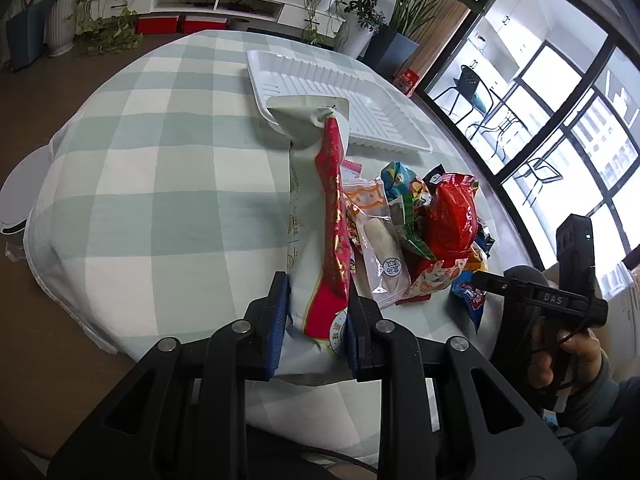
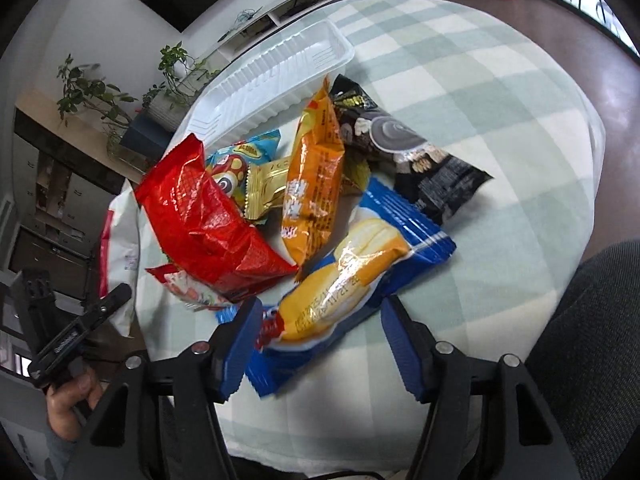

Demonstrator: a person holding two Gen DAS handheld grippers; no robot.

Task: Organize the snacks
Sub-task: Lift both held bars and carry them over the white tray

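- Left wrist view: the left gripper has its jaws pinched on a long white-and-red snack bag, the blue pads pressing both sides of its lower end.
- The bag stretches straight ahead of the jaws, and its far sealed end overlaps the near rim of the white plastic tray, which lies on the checked tablecloth well ahead of the jaws.
- Just to the right of the jaws sits the pile of snacks: a clear packet with a pale roll, a green packet, a shiny red pack and a blue pack at the edge.
- Far right of the jaws, a hand holds the other gripper's handle.
- Right wrist view: the right gripper has its jaws spread, with the blue cake pack between them; the left pad lies against the pack's edge, while the right pad stands clear of it.
- Ahead of the jaws lie an orange pack, a black cookie pack ahead to the right, and a crumpled red pack ahead to the left.
- The tray lies beyond the pile, farthest from the jaws.
- Left of the jaws, the white-and-red bag hangs by the left gripper's handle, with a hand below.
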